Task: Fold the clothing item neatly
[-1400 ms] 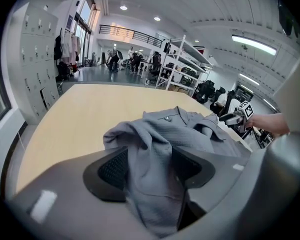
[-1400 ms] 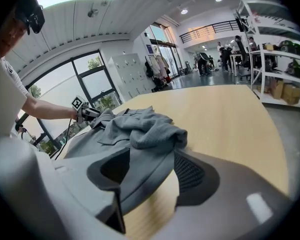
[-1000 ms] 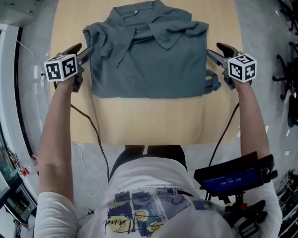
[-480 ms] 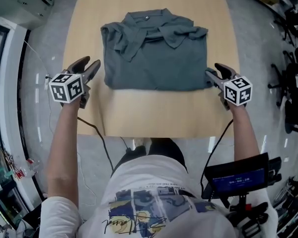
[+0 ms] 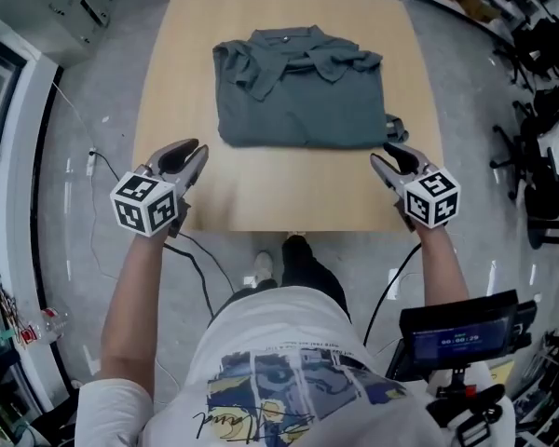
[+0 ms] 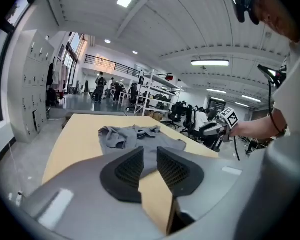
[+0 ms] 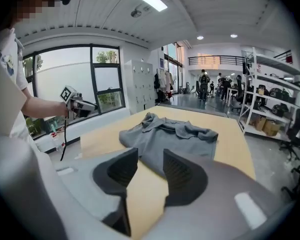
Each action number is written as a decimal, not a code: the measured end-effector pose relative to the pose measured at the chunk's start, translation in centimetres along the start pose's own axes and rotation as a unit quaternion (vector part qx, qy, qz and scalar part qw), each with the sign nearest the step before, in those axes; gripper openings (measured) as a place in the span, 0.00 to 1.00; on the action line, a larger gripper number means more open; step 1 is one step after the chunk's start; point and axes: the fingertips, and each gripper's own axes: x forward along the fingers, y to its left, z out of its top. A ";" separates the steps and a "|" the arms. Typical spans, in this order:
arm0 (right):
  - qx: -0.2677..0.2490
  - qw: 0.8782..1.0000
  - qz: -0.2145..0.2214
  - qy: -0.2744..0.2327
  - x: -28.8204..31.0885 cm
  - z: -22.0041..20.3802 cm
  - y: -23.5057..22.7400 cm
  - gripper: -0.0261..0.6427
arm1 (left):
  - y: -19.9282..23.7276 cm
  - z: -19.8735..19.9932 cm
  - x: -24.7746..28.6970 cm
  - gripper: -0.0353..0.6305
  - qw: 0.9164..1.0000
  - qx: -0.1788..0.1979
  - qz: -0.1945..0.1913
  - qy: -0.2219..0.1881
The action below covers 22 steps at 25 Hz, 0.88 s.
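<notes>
Two grippers, both off the garment. The grey shirt [image 5: 303,101] lies folded in a rough rectangle on the far half of the wooden table [image 5: 289,198], collar away from the person.

Left gripper [image 5: 196,147]: at the table's left edge, near its near corner and well apart from the shirt. Jaws have just been closing; a narrow gap is left, nothing in it.

Right gripper [image 5: 388,153]: near the shirt's near right corner, not touching. Jaws have also just been closing; the gap is wider, empty.

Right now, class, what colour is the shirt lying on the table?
The shirt is plain dark blue-grey, clearest in the head view.
</notes>
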 end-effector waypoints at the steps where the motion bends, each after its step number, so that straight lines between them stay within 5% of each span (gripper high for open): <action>1: 0.007 1.000 -0.003 -0.007 -0.9 0.0 1.1 0.27 | -1.0 -0.2 -1.0 0.17 1.000 0.002 -0.009 -0.004; 10: 0.024 0.999 -0.026 -0.013 -6.0 -2.2 9.2 0.06 | -7.9 -3.7 -5.5 0.06 0.997 0.021 -0.080 0.003; 22: 0.023 0.999 0.000 -0.043 -11.6 -3.1 15.4 0.04 | -16.2 -5.7 -10.2 0.06 0.995 0.024 -0.101 -0.003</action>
